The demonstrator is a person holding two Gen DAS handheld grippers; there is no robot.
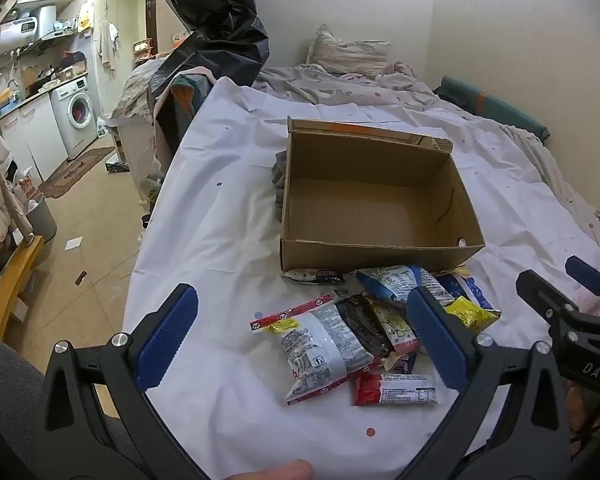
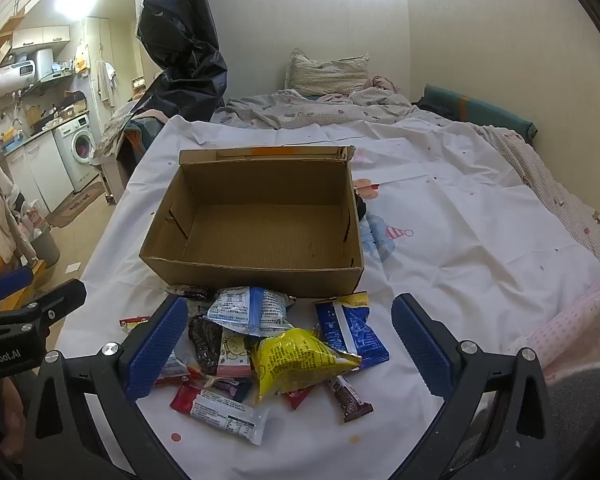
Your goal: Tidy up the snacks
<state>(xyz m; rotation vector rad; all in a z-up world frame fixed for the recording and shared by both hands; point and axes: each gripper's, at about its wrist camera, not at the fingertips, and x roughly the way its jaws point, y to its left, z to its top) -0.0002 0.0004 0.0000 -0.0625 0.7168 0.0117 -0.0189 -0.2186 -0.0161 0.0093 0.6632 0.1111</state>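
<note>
An open, empty cardboard box (image 1: 380, 248) (image 2: 256, 276) sits on a white sheet on the bed. A pile of snack packets lies just in front of it: a yellow bag (image 2: 296, 360) (image 1: 470, 314), a blue packet (image 2: 352, 332), a light-blue bag (image 2: 248, 310) (image 1: 392, 280), a silver-and-red bag (image 1: 320, 348), a red-and-white bar (image 2: 220, 410) (image 1: 396, 389) and a dark brown bar (image 2: 350, 400). My left gripper (image 1: 302, 340) is open above the pile's left part. My right gripper (image 2: 290, 346) is open above the pile, holding nothing.
The white sheet (image 1: 228, 208) covers the bed's near part; a pillow (image 2: 326, 72) and rumpled bedding lie beyond. A black plastic bag (image 1: 216, 40) hangs at the bed's left. The floor and a washing machine (image 1: 78, 114) are to the left.
</note>
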